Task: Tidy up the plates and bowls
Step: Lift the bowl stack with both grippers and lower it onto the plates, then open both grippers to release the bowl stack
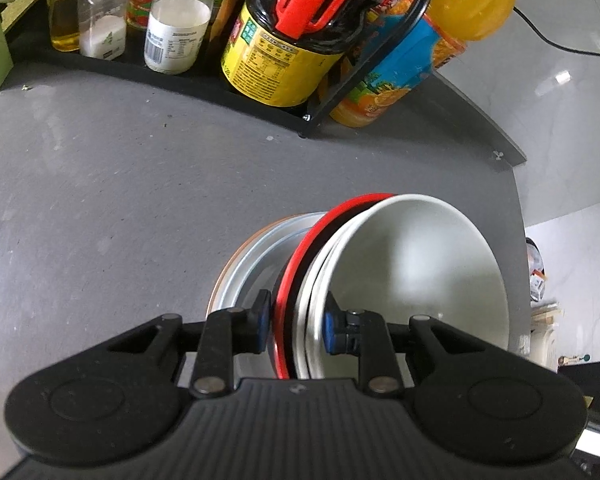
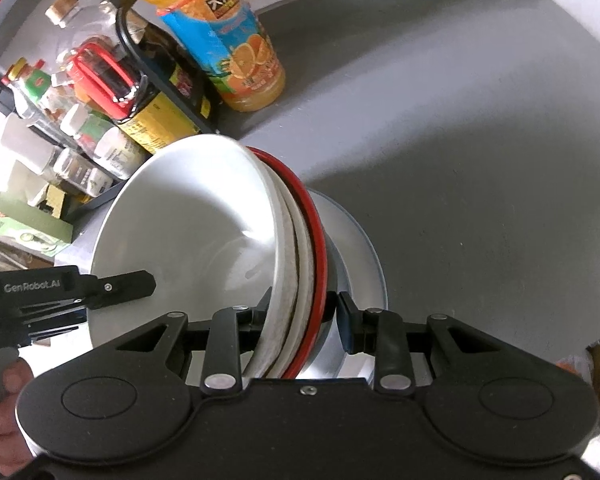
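Note:
Nested bowls stand on a silver plate [image 1: 242,276] [image 2: 360,264] on the grey table: a white bowl [image 1: 420,272] [image 2: 188,216] innermost, a second white one around it, and a red-rimmed black bowl [image 1: 312,236] [image 2: 314,216] outermost. My left gripper [image 1: 296,320] is shut on the stacked rims, one pad inside the white bowl and one against the black wall. From the opposite side, my right gripper [image 2: 302,316] pinches the same rims; its inner finger is hidden behind the white rim. In the right wrist view, one left-gripper finger [image 2: 132,284] reaches over the far rim.
A black rack [image 1: 180,76] along the back holds jars and a dark sauce bottle [image 1: 276,60] [image 2: 156,120]. An orange juice bottle [image 1: 440,32] [image 2: 236,52] stands beside it. The table edge [image 1: 520,216] runs close on the right. A hand [image 2: 0,420] holds the left gripper.

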The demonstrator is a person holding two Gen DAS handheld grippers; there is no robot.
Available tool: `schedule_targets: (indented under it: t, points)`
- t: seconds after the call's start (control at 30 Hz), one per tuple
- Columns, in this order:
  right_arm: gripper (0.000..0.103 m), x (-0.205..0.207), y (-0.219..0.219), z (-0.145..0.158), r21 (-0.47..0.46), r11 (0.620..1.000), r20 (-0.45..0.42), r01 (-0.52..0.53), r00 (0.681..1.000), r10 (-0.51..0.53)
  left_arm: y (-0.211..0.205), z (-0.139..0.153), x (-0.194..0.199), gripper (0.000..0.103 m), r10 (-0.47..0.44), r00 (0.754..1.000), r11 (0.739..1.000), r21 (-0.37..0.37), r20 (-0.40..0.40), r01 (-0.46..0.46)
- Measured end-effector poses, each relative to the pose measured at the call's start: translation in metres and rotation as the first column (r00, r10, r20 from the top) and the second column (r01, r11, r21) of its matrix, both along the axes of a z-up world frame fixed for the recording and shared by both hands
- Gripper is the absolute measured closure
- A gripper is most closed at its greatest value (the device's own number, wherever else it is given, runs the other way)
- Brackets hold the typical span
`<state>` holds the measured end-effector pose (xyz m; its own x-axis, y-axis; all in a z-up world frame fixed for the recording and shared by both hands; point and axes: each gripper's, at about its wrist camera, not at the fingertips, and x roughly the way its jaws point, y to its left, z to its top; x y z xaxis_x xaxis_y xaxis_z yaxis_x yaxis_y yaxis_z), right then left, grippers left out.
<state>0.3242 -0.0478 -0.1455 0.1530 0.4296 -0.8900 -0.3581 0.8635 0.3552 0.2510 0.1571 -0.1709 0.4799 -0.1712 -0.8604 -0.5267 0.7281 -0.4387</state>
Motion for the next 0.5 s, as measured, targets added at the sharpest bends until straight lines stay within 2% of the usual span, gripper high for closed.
schedule_targets:
  t: [0.2, 0.37, 0.43, 0.5]
  points:
    - [0.073, -0.002, 0.000, -0.006, -0.014, 0.999, -0.023, 0.051, 0.998, -0.051, -0.001, 0.003, 0.006, 0.077, -0.063, 0.998, 0.998, 0.002, 0.008, 0.063]
    - [0.067, -0.005, -0.007, 0.005, 0.027, 0.997, 0.005, 0.071, 0.997, -0.071, -0.002, 0.004, 0.007, 0.075, -0.081, 0.997, 0.997, 0.008, 0.008, 0.081]
    - [0.058, -0.005, -0.010, 0.012, 0.038, 0.997, 0.027, 0.070, 0.997, -0.071, -0.002, 0.007, 0.005, 0.067, -0.068, 0.998, 0.998, 0.020, 0.018, 0.068]
    - [0.050, -0.006, -0.016, 0.021, 0.043, 0.996, 0.058, 0.078, 0.995, -0.081, -0.003, 0.014, 0.001, 0.050, -0.051, 0.998, 0.997, 0.067, 0.031, 0.049]
